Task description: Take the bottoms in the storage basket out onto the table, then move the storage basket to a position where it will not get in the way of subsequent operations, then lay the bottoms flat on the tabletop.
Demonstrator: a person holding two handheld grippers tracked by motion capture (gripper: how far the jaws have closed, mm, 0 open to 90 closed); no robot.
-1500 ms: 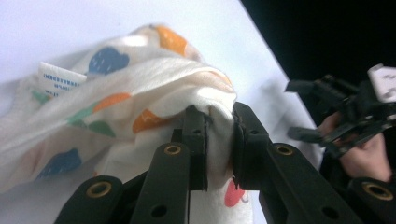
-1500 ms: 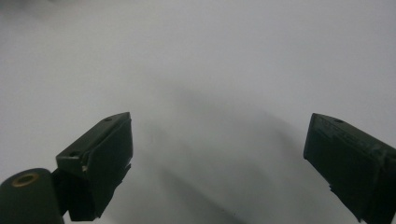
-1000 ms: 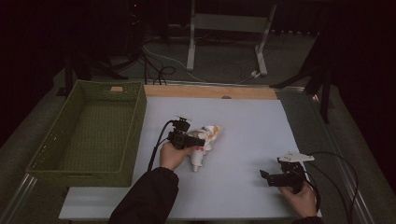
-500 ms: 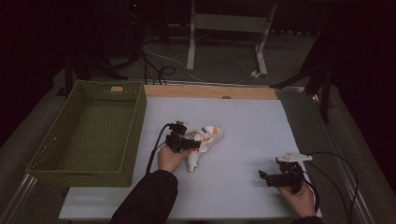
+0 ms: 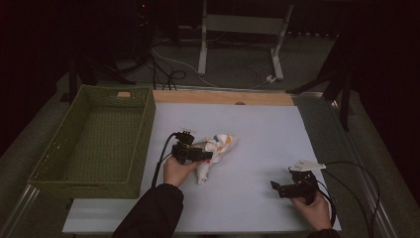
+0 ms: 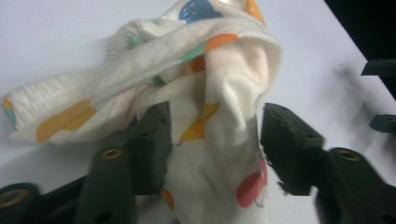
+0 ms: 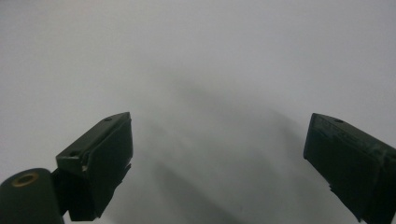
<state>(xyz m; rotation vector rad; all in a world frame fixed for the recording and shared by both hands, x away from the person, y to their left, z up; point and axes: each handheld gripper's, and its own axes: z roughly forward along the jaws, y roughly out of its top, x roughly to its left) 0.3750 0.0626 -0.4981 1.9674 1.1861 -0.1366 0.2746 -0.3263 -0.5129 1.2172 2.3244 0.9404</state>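
A crumpled white cloth (image 5: pixel 220 145) with orange, blue and red spots lies on the white table top (image 5: pixel 257 124), left of the middle. My left gripper (image 5: pixel 205 156) lies low at its near end. In the left gripper view the cloth (image 6: pixel 205 88) bunches up between the two black jaws. My left gripper (image 6: pixel 212 135) has just been opening, and its jaws now stand apart around the fabric without pinching it. My right gripper (image 5: pixel 275 187) rests near the front right corner. In its own view the right gripper (image 7: pixel 219 149) is open over bare table.
A green woven basket (image 5: pixel 143 134) stands along the table's left side, with nothing visible inside it. A wooden strip (image 5: pixel 223 97) runs along the far edge. Cables trail from both grippers. Beyond the table are dark floor, more cables and a metal stand (image 5: pixel 237 25).
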